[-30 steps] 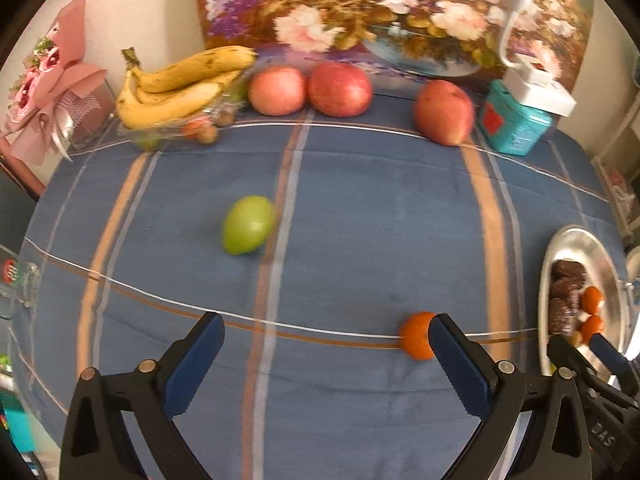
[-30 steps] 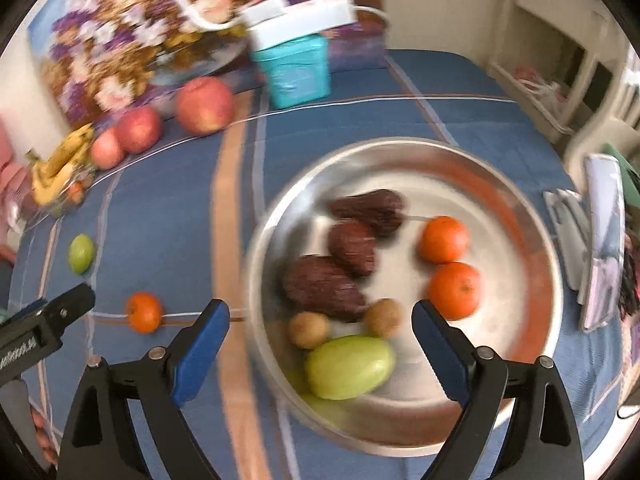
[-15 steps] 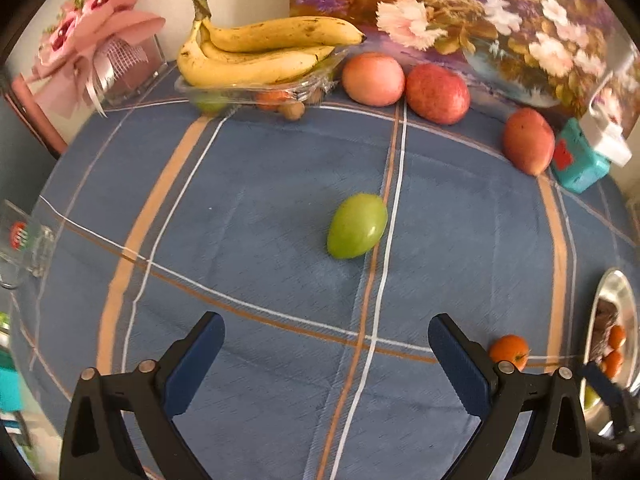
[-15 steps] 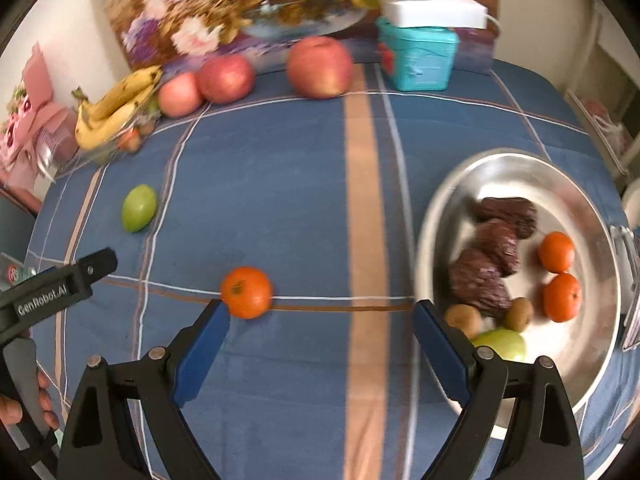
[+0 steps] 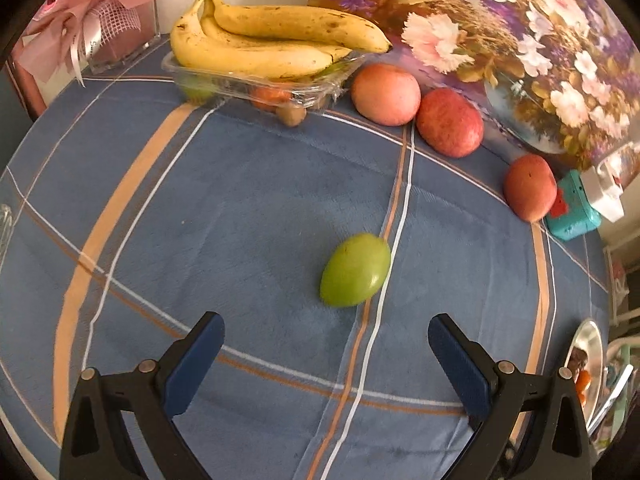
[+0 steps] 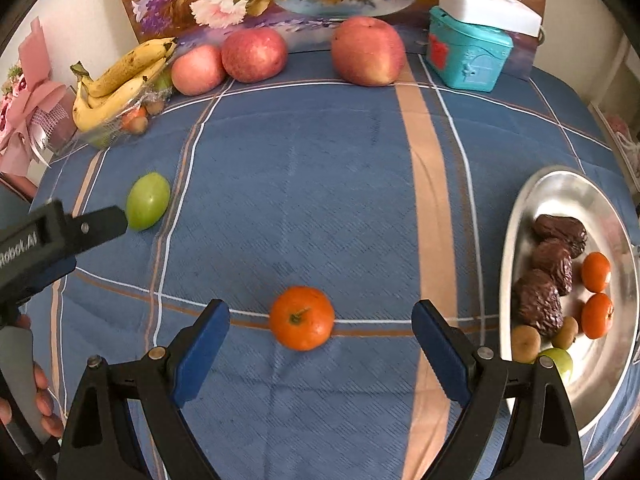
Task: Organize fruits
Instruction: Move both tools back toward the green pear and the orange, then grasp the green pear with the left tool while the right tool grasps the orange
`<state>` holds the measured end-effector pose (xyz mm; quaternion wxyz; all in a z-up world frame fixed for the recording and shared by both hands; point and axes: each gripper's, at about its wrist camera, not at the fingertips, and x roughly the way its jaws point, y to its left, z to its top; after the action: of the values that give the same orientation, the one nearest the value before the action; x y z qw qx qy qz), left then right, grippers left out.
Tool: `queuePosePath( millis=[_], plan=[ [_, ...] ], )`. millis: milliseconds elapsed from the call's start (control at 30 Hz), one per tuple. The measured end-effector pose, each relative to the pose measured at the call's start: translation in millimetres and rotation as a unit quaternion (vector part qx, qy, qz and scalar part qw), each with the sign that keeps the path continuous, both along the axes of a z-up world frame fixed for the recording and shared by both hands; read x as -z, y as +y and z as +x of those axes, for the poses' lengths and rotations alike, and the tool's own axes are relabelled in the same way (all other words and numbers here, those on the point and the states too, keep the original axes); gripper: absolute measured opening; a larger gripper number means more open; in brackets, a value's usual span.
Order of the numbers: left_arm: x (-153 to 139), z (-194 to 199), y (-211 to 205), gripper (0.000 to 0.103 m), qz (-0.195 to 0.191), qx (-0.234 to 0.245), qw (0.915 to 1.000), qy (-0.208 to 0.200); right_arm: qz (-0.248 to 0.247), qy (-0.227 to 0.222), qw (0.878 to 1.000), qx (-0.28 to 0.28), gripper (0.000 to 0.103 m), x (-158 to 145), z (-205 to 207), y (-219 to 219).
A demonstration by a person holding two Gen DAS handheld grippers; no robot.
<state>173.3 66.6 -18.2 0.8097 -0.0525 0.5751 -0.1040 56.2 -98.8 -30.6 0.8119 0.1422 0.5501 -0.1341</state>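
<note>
Since loose fruit belongs on the metal plate (image 6: 520,216), we aim each spread, empty claw | left gripper (image 5: 326,354): green fruit (image 5: 355,270), far from plate | right gripper (image 6: 321,334): tangerine (image 6: 302,317), nearer plate.

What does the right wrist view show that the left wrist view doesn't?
Right wrist only: the small orange tangerine lying loose on the cloth between the open right gripper fingers, and the left gripper's black finger at the frame's left edge.

Left wrist only: the open left gripper from behind, aimed at the green oval fruit.

Both: that green fruit, the yellow banana bunch, three red apples, the teal plastic box, and the silver metal tray, a sliver in the left view.
</note>
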Motion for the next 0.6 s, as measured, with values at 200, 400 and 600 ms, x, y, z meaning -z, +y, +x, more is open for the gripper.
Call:
queuePosePath(
  millis=[200,400,600],
  plan=[
    [13,16,-11,0.101,-0.007,0.009,0.9998,-0.013,0.002,0.004,1.000,-0.004,0.093,7,6,2],
    [24,27,-17,0.087,-0.006,0.009,0.9998,-0.017,0.002,0.003,1.000,-0.003,0.085,12,9,-1],
    [28,29,-19,0.051,-0.022,0.008,0.9997,-0.009,0.005,0.004,1.000,-0.011,0.067,16,9,4]
  ],
)
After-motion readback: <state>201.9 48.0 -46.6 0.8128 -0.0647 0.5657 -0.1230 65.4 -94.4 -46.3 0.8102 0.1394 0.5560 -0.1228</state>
